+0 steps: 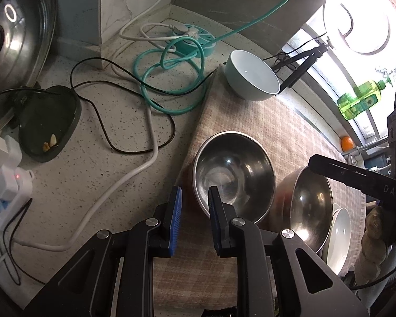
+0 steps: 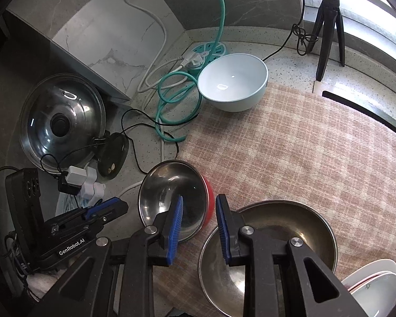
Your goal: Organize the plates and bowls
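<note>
Two steel bowls (image 1: 233, 174) (image 2: 268, 253) on checked cloth (image 2: 303, 158), pale bowl (image 2: 232, 82) behind; left claw (image 1: 195, 219) and right claw (image 2: 199, 227) slightly parted, empty.

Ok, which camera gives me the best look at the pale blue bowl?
The right wrist view: the pale blue bowl sits whole and large at the far edge of the checked cloth, its white inside open to the camera. The left wrist view shows the same bowl whole too, but smaller and more side-on.
</note>
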The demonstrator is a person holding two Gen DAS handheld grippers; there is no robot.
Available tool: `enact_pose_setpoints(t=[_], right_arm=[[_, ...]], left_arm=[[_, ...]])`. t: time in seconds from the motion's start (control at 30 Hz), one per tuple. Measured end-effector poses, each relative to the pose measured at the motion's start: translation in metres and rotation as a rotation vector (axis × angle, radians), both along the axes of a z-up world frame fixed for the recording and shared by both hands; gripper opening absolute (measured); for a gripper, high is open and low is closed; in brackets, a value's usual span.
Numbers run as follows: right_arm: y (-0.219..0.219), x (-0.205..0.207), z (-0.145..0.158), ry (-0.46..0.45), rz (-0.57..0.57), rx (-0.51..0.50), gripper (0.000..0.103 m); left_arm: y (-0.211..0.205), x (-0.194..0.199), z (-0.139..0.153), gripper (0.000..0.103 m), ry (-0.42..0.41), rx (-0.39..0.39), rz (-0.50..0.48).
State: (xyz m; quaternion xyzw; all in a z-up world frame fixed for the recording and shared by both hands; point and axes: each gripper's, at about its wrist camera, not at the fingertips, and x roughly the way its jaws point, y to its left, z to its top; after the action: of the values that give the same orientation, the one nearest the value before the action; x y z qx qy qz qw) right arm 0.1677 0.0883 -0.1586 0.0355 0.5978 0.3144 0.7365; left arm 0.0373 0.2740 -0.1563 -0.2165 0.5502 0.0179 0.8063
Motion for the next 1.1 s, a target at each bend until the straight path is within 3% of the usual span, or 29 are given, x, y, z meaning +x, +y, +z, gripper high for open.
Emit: enact_pose_setpoints(t=[0.27,1.1], right_arm=[[0.016,0.007,-0.016,0.048,0.011,-0.006,0.023],[0.029,0.02,-0.04,0.06,0.027,-0.064,0.023]], left_arm=[[0.001,0.001,-0.006,0.019,0.013,-0.02,0.0],[0.0,0.007,-0.019,0.019,0.033,-0.022,-0.005]])
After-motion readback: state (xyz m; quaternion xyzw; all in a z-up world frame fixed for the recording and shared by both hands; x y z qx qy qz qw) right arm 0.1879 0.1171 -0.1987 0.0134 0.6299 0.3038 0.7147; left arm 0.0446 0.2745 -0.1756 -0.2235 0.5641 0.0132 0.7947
